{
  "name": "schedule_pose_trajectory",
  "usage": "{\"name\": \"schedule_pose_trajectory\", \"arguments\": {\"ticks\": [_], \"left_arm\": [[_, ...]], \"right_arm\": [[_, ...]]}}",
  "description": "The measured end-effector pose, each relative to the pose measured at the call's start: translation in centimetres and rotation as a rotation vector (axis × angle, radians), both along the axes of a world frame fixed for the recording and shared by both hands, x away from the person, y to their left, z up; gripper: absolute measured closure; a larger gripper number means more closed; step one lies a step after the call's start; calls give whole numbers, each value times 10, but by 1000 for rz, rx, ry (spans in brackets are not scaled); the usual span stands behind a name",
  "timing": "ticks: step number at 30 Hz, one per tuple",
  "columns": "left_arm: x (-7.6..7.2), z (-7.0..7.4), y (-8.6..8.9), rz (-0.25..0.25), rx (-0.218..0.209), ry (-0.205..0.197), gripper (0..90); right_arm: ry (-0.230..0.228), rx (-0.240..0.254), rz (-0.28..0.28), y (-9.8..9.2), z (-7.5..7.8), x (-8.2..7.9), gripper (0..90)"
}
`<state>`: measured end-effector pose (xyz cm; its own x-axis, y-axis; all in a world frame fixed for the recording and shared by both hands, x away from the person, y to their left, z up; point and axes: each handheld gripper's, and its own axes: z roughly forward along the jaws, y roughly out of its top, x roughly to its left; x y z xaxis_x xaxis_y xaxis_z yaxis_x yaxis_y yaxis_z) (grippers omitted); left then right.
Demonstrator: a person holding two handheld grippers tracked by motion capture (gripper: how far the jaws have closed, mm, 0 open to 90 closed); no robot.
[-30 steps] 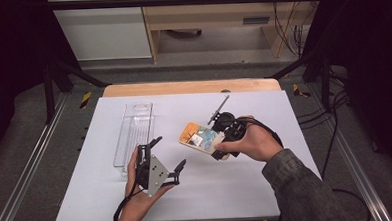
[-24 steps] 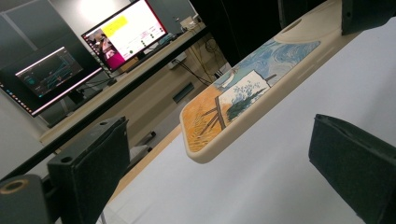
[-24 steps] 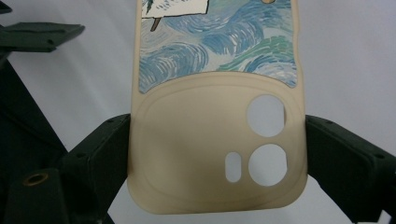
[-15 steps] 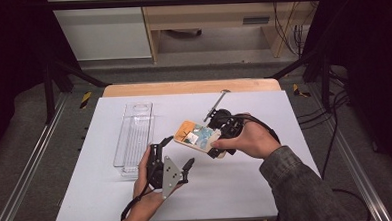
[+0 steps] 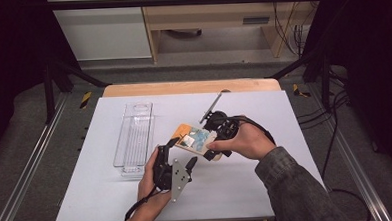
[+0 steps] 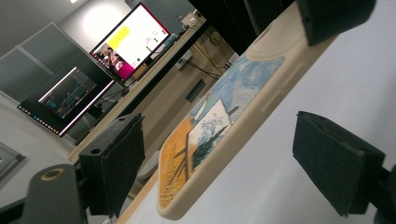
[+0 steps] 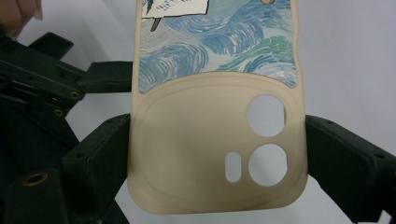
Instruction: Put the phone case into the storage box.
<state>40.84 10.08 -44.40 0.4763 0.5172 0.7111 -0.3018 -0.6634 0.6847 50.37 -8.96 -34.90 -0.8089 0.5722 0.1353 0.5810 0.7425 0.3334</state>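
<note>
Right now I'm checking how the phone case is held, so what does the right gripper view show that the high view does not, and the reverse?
The right gripper view alone shows the phone case's camera cutouts and the right claw's pads pressing its two edges. The high view alone shows the clear plastic tray lying on the white table, apart from both hands. Both show the case with its blue swirl picture and the left claw at its far end, jaws open and just closing in.
</note>
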Motion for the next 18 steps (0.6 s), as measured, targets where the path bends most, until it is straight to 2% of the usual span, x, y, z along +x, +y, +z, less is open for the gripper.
{"name": "schedule_pose_trajectory", "arguments": {"ticks": [4, 10, 13, 18], "left_arm": [[-2, -2, -5, 1, 34, -23, 199], [-4, -1, -8, 11, 36, -56, 272], [-4, 0, -8, 13, 29, -63, 289], [-5, 1, -8, 16, 39, -73, 327]], "right_arm": [[3, 3, -1, 1, 1, 1, 118], [20, 0, -7, 3, 0, 2, 117], [22, -1, -9, 3, -1, 2, 117], [29, 6, -16, 3, -2, 3, 117]]}}
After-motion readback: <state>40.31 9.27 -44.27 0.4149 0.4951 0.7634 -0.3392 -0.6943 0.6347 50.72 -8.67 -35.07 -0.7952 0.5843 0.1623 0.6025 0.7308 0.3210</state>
